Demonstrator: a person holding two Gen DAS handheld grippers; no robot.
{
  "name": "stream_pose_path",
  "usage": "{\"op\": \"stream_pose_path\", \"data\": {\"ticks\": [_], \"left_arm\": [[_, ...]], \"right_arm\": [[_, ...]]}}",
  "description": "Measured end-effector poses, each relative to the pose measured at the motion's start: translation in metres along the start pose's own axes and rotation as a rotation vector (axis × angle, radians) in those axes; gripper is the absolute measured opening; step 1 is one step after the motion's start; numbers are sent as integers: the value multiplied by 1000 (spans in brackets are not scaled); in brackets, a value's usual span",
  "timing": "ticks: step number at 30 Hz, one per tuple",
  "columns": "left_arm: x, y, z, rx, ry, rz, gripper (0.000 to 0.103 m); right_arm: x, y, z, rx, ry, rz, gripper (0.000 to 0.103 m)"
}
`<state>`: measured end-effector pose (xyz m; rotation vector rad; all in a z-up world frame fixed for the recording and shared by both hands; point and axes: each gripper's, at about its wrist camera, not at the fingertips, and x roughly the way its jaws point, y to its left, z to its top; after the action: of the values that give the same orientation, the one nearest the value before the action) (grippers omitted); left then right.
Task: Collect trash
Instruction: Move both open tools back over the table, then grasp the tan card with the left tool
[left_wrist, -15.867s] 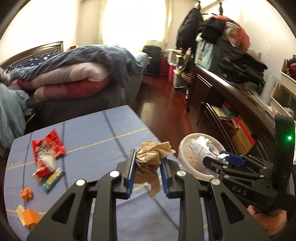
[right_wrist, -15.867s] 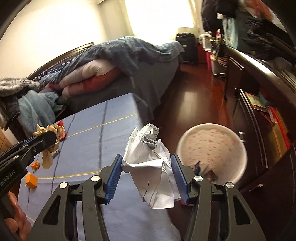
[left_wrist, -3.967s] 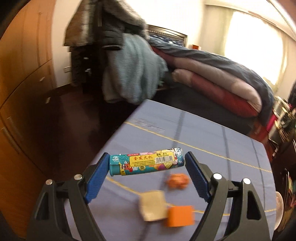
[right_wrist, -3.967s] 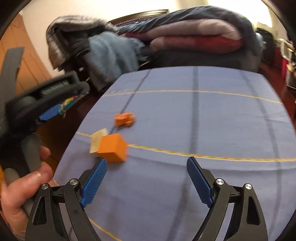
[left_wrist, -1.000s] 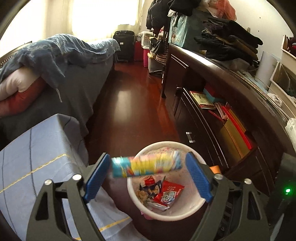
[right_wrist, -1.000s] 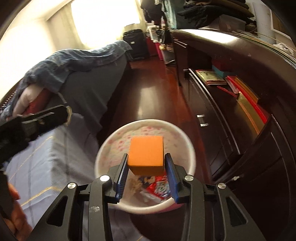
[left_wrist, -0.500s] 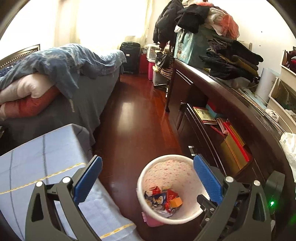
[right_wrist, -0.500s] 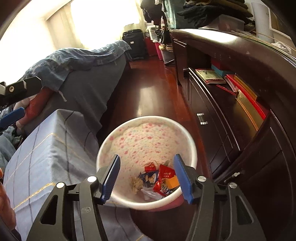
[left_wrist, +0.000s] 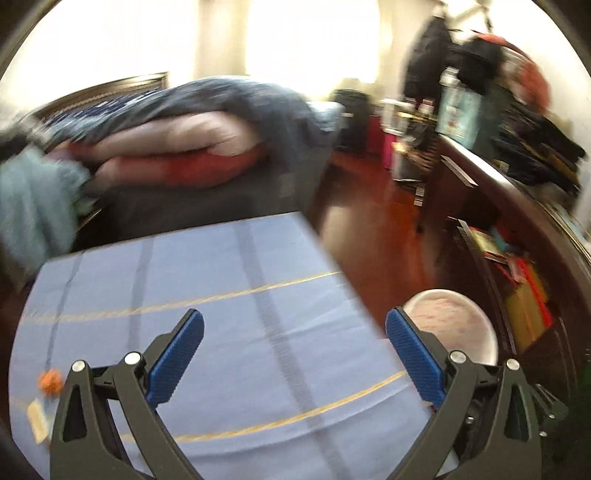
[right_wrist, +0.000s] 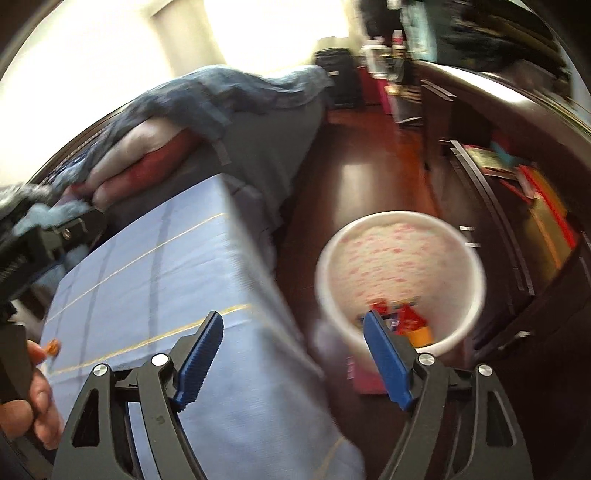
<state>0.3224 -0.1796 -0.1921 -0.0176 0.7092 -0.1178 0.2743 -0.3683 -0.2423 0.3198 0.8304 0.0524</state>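
My left gripper (left_wrist: 294, 325) stands wide open and empty over the blue tablecloth (left_wrist: 207, 317). At the cloth's far left edge lie a small orange crumpled scrap (left_wrist: 50, 382) and a pale paper piece (left_wrist: 37, 421). The white bin with pink specks (left_wrist: 458, 325) stands on the floor to the right of the table. In the right wrist view my right gripper (right_wrist: 291, 334) is empty, its jaws still opening, over the table's right edge beside the bin (right_wrist: 400, 254). Wrappers and an orange block (right_wrist: 419, 334) lie in the bin. The orange scrap (right_wrist: 54, 347) shows far left.
A bed piled with quilts (left_wrist: 192, 136) lies behind the table. A long dark cabinet (left_wrist: 517, 221) with books and heaped clothes runs along the right. Dark red wooden floor (left_wrist: 373, 229) lies between them. A hand (right_wrist: 40, 402) holds the left gripper at the lower left.
Both grippers dropped their loads into the bin: the colourful tube from the left, the orange block from the right. Both then swung left from the bin toward the table, jaws widening.
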Motion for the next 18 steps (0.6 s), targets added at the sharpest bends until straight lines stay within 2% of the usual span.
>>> {"op": "stream_pose_path", "data": {"ticks": [4, 13, 18], "left_arm": [[-18, 71, -27, -109, 20, 136, 99], [-46, 196, -79, -321, 60, 390, 99], [-45, 236, -98, -409, 96, 442, 99]], "right_arm": [[3, 44, -9, -84, 29, 71, 80], [5, 128, -31, -235, 88, 196, 80], [2, 158, -38, -294, 96, 228, 80]]}}
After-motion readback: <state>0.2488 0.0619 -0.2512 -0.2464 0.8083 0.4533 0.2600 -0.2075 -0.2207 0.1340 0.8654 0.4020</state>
